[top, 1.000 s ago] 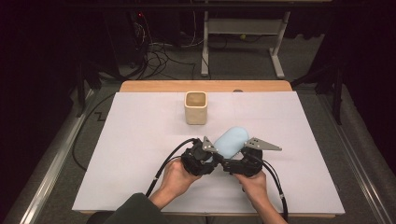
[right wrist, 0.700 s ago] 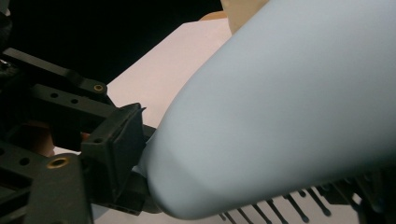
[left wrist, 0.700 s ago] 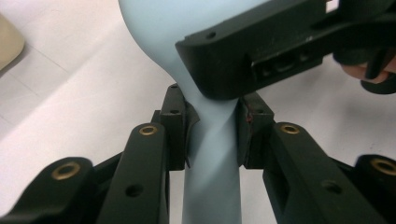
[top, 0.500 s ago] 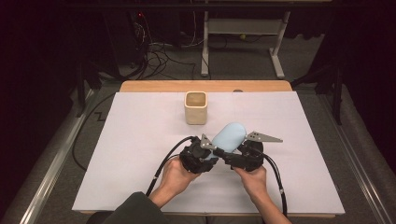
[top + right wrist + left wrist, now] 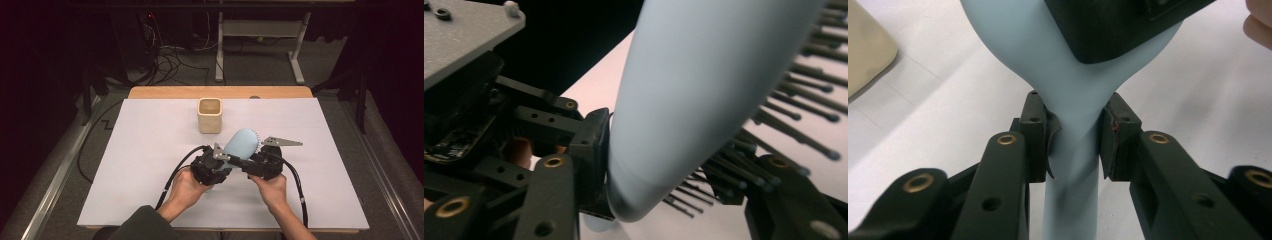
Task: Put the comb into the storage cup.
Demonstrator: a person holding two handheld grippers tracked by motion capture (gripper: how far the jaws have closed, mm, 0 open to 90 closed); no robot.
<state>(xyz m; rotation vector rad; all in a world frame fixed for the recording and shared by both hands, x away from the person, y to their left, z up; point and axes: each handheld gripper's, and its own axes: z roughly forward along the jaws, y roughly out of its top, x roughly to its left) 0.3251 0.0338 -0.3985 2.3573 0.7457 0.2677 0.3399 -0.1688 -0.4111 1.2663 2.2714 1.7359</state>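
Covering most of the bench (image 5: 150, 165) is a white sheet. A beige square cup (image 5: 209, 115) stands upright on it toward the far edge, near but clear of the work. The light-blue hairbrush (image 5: 241, 144) is held above the sheet near the front centre, head angled away toward the cup. The left gripper (image 5: 1074, 135) clamps its narrow neck between both pads. The right gripper (image 5: 674, 160) has just been closing; its jaws now grip the brush head, one on the smooth back, one among the bristles.

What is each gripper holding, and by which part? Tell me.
Both hold the pale blue hairbrush: the left gripper clamps its handle neck, the right gripper has just closed across its bristled head.
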